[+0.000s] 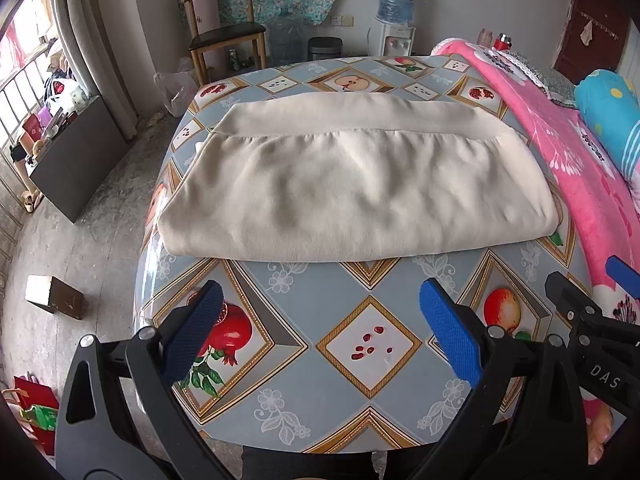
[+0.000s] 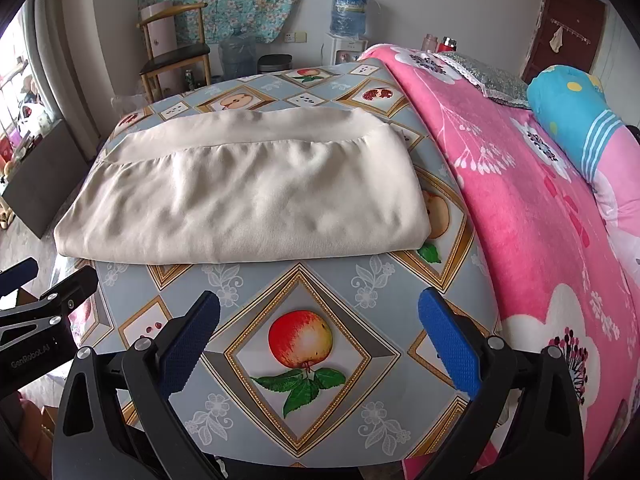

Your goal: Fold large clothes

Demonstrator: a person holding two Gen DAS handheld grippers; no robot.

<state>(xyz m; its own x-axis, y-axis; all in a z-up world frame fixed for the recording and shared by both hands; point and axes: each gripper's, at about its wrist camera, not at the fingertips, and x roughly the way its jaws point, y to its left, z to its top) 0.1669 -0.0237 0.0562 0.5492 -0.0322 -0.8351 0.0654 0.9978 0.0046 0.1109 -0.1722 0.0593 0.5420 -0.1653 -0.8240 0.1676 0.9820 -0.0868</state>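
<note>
Garment (image 1: pixel 356 188), cream, lies folded into a compact rectangle mid-table (image 1: pixel 304 408), ribbed hem band on the far side. Left gripper (image 1: pixel 320 328) and right gripper (image 2: pixel 320 332) hover near the front edge, fingers apart, empty, clear of the cloth. Folding looks largely complete; perhaps one more halving remains.

"DAS" shows on the right gripper (image 1: pixel 624 280); "GenRobot.AI" on the left gripper (image 2: pixel 24 276).

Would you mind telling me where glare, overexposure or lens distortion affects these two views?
Left wrist view: the window is blown out, glare streaks the tablecloth's left edge, and the fisheye bows the table. Right wrist view: the window is overexposed, the cream garment is evenly lit and sharp, and the corners are vignetted black.
</note>
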